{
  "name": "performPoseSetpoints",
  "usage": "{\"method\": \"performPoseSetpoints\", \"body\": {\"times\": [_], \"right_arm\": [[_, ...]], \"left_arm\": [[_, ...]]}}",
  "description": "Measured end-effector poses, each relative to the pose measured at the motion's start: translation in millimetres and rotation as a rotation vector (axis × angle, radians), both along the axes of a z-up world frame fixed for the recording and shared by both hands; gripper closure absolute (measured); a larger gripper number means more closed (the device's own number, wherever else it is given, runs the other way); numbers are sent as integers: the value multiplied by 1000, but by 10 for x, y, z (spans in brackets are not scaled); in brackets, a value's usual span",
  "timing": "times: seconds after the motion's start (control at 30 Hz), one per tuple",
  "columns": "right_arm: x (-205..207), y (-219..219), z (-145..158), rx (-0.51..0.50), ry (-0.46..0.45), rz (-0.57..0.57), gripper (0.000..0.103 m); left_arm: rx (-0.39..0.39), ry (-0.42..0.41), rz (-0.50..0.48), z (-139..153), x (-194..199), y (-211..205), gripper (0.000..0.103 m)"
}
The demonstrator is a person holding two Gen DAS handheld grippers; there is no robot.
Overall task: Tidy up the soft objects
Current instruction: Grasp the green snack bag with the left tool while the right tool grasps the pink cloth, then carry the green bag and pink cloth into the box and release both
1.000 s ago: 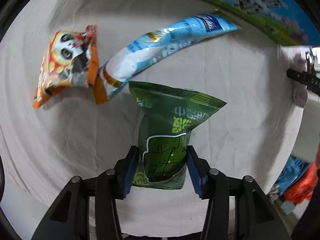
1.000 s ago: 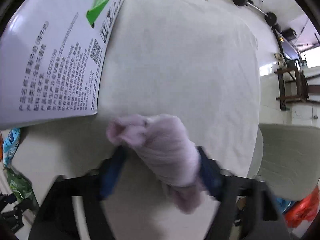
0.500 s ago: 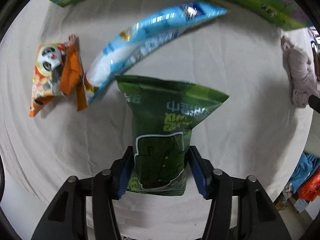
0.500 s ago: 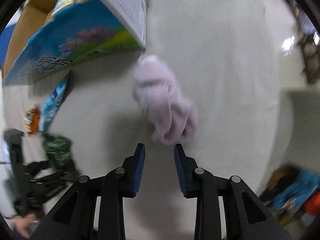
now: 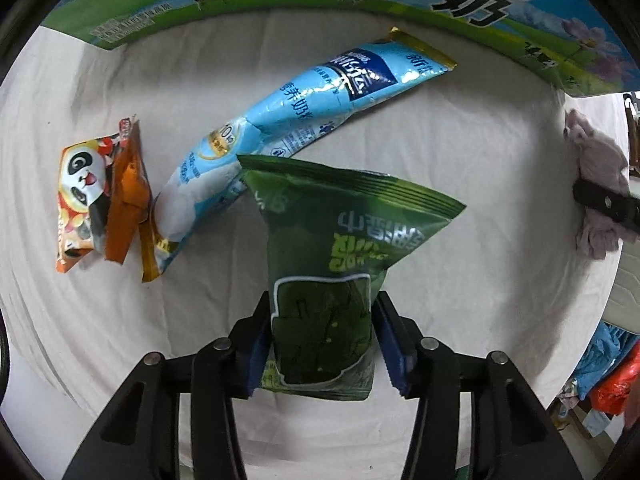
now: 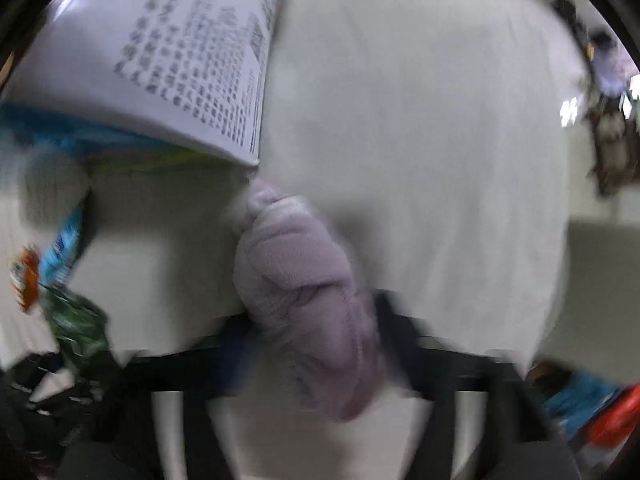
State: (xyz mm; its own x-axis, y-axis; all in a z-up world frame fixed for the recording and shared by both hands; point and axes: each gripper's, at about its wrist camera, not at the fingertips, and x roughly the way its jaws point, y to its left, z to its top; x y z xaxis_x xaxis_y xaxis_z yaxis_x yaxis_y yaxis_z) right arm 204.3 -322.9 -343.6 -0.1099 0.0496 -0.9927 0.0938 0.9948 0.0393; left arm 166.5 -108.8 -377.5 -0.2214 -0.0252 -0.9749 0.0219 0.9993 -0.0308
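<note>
Green packet pinched in my left fingers above the counter; my right fingers grip a lilac cloth. Blue pouch and panda packet remain unsorted.

Work surface and surroundings as you see them

You face a table draped in wrinkled white cloth; a printed milk carton box stands at its far edge, and bright window light glares beyond, blurred
</note>
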Motion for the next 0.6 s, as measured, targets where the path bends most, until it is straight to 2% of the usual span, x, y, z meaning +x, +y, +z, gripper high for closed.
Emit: {"method": "performPoseSetpoints", "body": {"times": [0.07, 0.13, 0.2, 0.33, 0.5, 0.6], "right_arm": [[-102, 72, 56, 10, 12, -3, 56], [-302, 159, 101, 97, 62, -25, 56], [-477, 305, 125, 150, 97, -19, 56], [-736, 503, 61, 221, 137, -43, 56], [-889, 622, -19, 151, 104, -7, 54], [-907, 684, -38, 134, 92, -8, 52]], "left_arm": [[-11, -6, -2, 6, -2, 13, 55], [-7, 19, -10, 11, -28, 55, 55], [-37, 32, -9, 123, -36, 224, 55], [-33, 15, -23, 82, -168, 274, 53], [-19, 12, -37, 95, -269, 259, 52], [-10, 7, -42, 79, -183, 180, 53]]}}
